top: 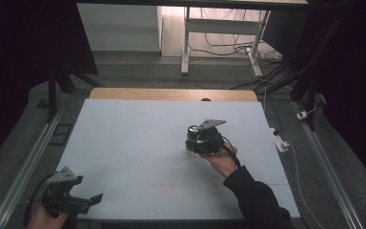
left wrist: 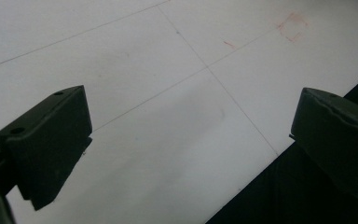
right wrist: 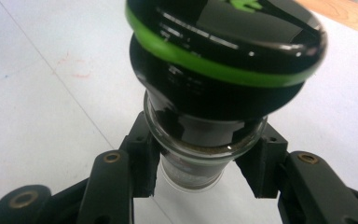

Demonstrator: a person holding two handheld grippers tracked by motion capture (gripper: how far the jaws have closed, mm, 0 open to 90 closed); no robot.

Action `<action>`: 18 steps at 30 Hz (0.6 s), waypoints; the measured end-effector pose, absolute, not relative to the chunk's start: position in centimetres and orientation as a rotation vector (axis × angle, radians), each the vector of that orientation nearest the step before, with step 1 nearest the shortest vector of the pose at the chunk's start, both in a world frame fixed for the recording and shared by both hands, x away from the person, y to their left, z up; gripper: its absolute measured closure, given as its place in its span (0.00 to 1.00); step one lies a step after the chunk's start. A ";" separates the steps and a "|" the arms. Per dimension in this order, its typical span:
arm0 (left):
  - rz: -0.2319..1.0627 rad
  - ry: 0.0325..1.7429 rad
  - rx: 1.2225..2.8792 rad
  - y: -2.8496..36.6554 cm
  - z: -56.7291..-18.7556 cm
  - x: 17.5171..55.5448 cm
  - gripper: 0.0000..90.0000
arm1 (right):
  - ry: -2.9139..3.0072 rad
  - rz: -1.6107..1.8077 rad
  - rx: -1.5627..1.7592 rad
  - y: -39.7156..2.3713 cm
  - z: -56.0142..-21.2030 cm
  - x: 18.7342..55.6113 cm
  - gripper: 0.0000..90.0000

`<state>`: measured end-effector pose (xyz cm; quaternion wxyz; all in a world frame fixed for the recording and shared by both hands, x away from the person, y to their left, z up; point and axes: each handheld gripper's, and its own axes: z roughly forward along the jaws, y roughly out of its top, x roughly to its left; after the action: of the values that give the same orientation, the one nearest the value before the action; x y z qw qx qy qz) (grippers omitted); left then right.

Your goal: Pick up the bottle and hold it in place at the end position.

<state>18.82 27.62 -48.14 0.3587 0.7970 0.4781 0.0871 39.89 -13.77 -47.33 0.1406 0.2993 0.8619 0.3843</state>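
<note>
Left gripper (top: pixel 83 202) held released at the white surface's (top: pixel 138 138) near-left edge, black-capped, green-ringed glass jar (right wrist: pixel 214 93) clenched by right gripper (right wrist: pixel 200 177) mid-surface, bare board all round.

Counts: two handheld grippers, left gripper (top: pixel 83 202) at 7 o'clock on the table, right gripper (top: pixel 190 141) just right of centre. One glass jar (right wrist: pixel 200 158) with one black, green-ringed lid (right wrist: pixel 223 51). One white table (top: pixel 138 138). Two red marks (left wrist: pixel 292 26) at its 6 o'clock.
</note>
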 end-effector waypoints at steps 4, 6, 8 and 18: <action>0.225 1.232 2.056 27.6 -48.1 18.8 0.00 | 2.483 1.113 0.855 -13.0 -47.3 40.3 0.59; 0.224 1.232 2.056 27.6 -48.1 18.8 0.00 | 2.485 1.103 0.846 -12.6 -47.3 40.5 0.59; 0.223 1.231 2.056 27.6 -48.1 18.8 0.00 | 2.485 1.097 0.836 -12.1 -47.4 40.7 0.59; 0.219 1.230 2.057 27.6 -48.2 18.8 0.00 | 2.500 1.117 0.845 -9.9 -48.0 41.9 0.59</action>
<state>18.85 27.63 -48.15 0.3593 0.7977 0.4769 0.0849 41.91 -9.86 -47.97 0.1377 0.2922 0.8641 0.3860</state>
